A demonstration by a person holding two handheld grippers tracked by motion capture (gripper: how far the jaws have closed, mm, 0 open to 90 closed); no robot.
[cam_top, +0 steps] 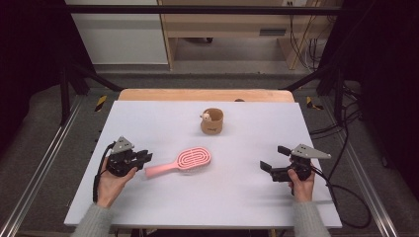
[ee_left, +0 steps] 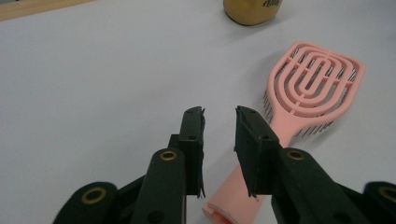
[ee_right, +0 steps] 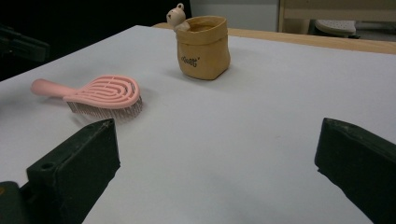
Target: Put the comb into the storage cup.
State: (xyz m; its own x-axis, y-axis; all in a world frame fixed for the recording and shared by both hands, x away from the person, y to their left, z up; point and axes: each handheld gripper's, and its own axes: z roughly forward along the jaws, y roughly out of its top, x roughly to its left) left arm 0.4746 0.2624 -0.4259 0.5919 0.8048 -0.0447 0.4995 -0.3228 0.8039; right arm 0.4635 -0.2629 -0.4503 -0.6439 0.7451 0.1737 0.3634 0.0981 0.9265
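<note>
White worktop [cam_top: 148, 207], high view: pink hairbrush [cam_top: 184, 162] lying flat just in front of tan pouch [cam_top: 212, 121]. Left gripper [ee_left: 219, 122] view: fingers narrowed above handle, not gripping yet; could skid off. Right gripper [ee_right: 215, 154] view: fingers wide apart, plus bear on pouch rim.
</note>
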